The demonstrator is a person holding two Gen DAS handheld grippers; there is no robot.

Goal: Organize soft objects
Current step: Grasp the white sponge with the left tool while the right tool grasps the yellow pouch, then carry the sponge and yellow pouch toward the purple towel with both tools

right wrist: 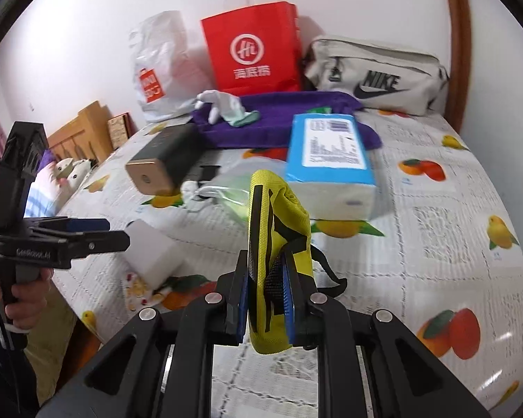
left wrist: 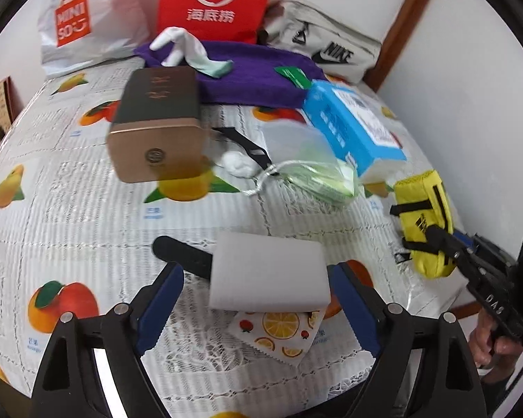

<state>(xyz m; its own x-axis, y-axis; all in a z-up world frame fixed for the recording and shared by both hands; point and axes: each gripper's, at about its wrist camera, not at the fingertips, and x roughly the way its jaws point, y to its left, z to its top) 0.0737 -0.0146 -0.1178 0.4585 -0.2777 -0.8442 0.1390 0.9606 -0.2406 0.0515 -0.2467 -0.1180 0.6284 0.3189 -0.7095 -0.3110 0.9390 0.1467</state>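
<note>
In the left wrist view my left claw (left wrist: 256,291) stands apart around the white sponge block (left wrist: 270,273) low in the centre of the frame, pads not yet pressing, so I would centre on it and close gently to avoid crushing it. In the right wrist view my right claw (right wrist: 266,296) is clamped on the yellow pouch (right wrist: 279,216), centre frame above the bench (right wrist: 436,209); I judge the pinch sits low, so I'd carry it slowly.
</note>
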